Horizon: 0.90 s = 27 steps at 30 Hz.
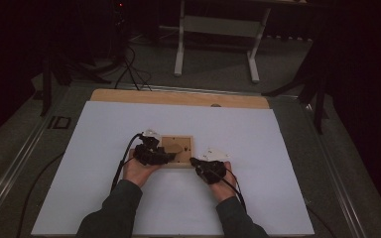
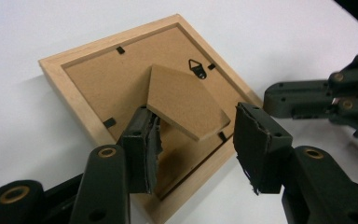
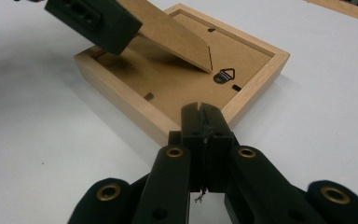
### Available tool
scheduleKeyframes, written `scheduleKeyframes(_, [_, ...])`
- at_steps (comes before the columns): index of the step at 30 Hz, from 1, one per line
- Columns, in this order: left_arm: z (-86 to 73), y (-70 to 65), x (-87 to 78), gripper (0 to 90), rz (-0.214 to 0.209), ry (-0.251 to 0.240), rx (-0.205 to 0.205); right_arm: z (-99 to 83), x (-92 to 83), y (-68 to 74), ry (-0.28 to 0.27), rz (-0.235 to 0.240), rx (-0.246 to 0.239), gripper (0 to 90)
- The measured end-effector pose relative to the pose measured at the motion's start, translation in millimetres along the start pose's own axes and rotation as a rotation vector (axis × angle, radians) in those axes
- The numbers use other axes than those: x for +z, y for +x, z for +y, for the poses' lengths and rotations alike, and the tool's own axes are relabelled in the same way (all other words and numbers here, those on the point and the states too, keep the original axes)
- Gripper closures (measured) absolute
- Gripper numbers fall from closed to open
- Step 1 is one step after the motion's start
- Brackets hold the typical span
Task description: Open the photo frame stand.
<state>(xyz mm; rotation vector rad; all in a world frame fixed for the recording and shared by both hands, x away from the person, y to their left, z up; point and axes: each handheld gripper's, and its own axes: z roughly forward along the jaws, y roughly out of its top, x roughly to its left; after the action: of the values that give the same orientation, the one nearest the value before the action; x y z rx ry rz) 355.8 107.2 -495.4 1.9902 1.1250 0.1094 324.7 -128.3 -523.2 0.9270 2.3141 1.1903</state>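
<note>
Frame: the picture frame lay face down mid-table, easel stand already swung up.
Left gripper: jaws apart around the stand's edge (not pressing).
Right gripper: closed empty, bracing the corner.
Left: standing it upright.

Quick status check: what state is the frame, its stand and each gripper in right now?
picture frame: face down on the white sheet, backing board in place.
easel stand: swung up off the backing, free end raised.
left gripper: open, jaws either side of the stand's end.
right gripper: shut, empty, tips at the frame's edge.
</note>
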Motion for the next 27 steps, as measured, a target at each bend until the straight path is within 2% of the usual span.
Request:
scheduleKeyframes(7, [3.8,4.7,5.6,50.2,-0.029,0.003,-0.059,0.1,0.0,0.2,0.001,-0.001,-0.001,88.8])
scheduleKeyframes(19, [8.5,8.9,13.1,47.7,-0.029,0.038,-0.081,0.1,0.0,0.1,0.001,-0.001,-0.001,88.5])
scheduleKeyframes(27, [11.6,13.6,13.1,48.5,-0.051,0.028,-0.115,0.2,0.0,0.1,0.001,-0.001,-0.002,88.5])
